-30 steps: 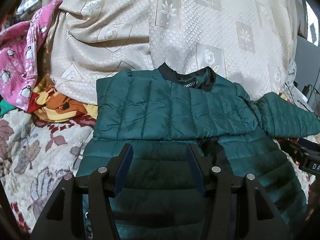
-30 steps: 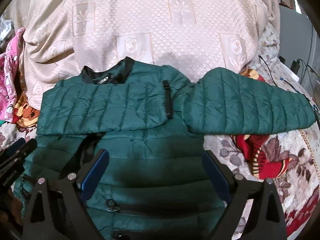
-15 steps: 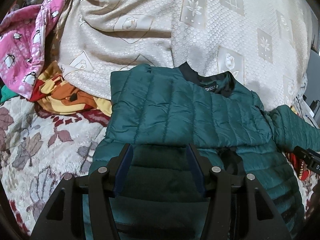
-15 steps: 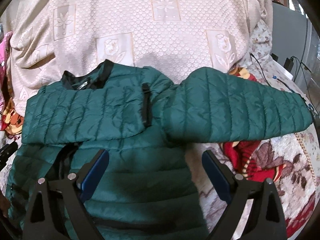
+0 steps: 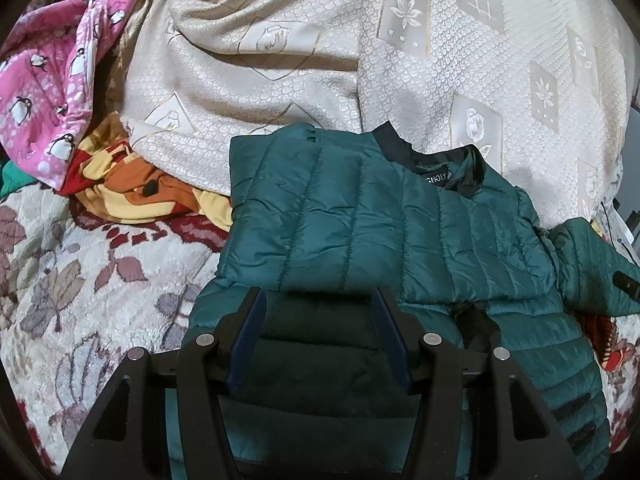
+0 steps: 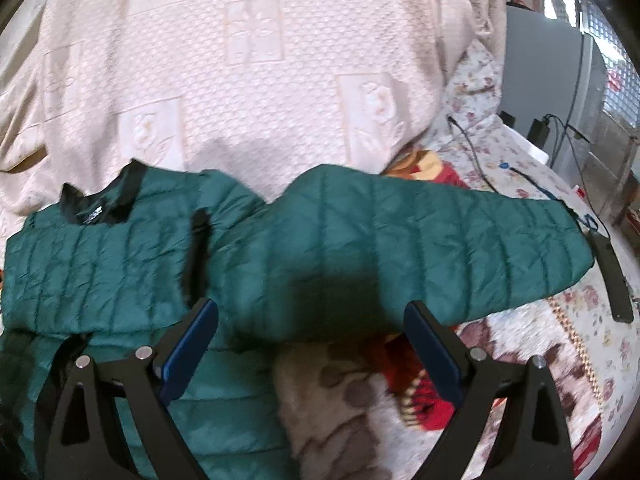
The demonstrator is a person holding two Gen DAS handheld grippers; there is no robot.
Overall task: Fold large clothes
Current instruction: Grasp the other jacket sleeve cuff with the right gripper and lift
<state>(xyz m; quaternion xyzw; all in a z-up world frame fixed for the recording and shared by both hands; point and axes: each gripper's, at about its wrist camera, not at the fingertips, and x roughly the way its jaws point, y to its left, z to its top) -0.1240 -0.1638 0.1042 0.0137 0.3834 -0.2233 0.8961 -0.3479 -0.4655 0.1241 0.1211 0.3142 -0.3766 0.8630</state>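
- The dark green quilted puffer jacket (image 5: 360,216) lies flat, collar away from the cameras, on a bed spread with a cream floral-embossed blanket (image 5: 420,48) and a leaf-patterned fleece cover (image 5: 80,280)
- Done so far, by my reading: one sleeve (image 5: 320,208) is folded across the chest, lying level over the jacket's upper body
- Left to do: the other sleeve (image 6: 420,248) is spread straight out to the side over the bed, unfolded; the jacket's lower body also looks unfolded, so I judge the task under halfway
- The left gripper (image 5: 318,336) hovers above the lower body with its blue-padded jaws apart, holding nothing
- The right gripper (image 6: 312,344) is spread wide and empty, poised just short of the outstretched sleeve, likely the next part to fold
- A pink penguin-print cloth (image 5: 52,80) and an orange-and-yellow cloth (image 5: 132,184) are heaped beside the jacket, untouched
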